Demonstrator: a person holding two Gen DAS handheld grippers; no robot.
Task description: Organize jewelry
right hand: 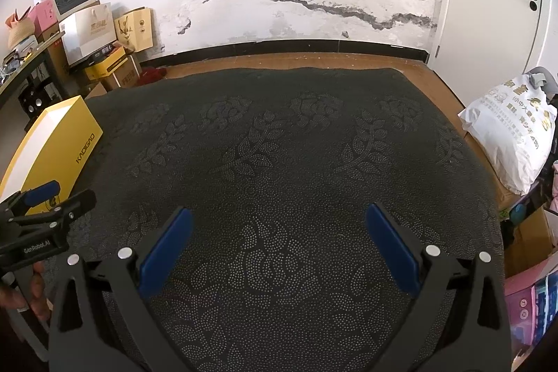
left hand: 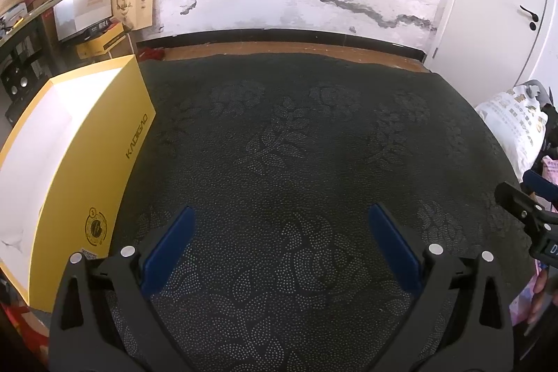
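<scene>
A yellow box [left hand: 104, 162] with a white inside and the word KADIGAO on its side stands open at the left edge of a dark flower-patterned cloth [left hand: 296, 145]. It also shows in the right wrist view [right hand: 62, 142]. I see no jewelry in either view. My left gripper [left hand: 280, 215] is open and empty above the cloth, just right of the box. My right gripper [right hand: 277, 218] is open and empty above the cloth's middle. Each gripper shows at the edge of the other's view: the right one [left hand: 523, 194], the left one [right hand: 59, 194].
A white printed bag [right hand: 509, 138] lies off the cloth's right edge. Cartons and paper bags [right hand: 104, 33] are stacked at the back left by a white wall. A door [right hand: 495, 6] is at the back right. Wooden floor [right hand: 296, 61] borders the cloth's far edge.
</scene>
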